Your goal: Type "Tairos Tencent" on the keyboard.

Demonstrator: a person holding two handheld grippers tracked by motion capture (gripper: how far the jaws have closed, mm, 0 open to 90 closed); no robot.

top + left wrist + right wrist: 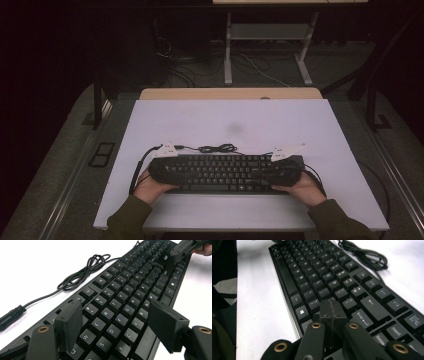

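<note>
- A black keyboard (225,173) is seen lying flat on the white table (230,120), near the table's front edge, in the high view; a hand is placed at each of its ends.
- At the left end, the left tool (159,169) is held by the person's left hand (150,186), with its grey three-cornered plate (166,149) seen just above the keyboard's upper left corner.
- In the left gripper view, the left tool (115,326) is shown released: its two jaws are spread wide apart over the letter keys, one above the Q and W side, the other beyond the lower row near the keyboard's front edge. No key is gripped between them.
- Behind the keyboard's middle, its black cable (217,148) is seen lying on the table in a loose coil, just beside the back edge; in the left gripper view the coil (82,275) is laid on the white surface beside the function row.
- At the right end, the right tool (290,167) is held by the right hand (302,189).
- In the right gripper view, the right tool (333,312) is shown clenched: its jaws are pressed together with nothing between them, their tips poised over the keys just left of the Enter key (372,306). Whether the tips are touching the keys cannot be told.
</note>
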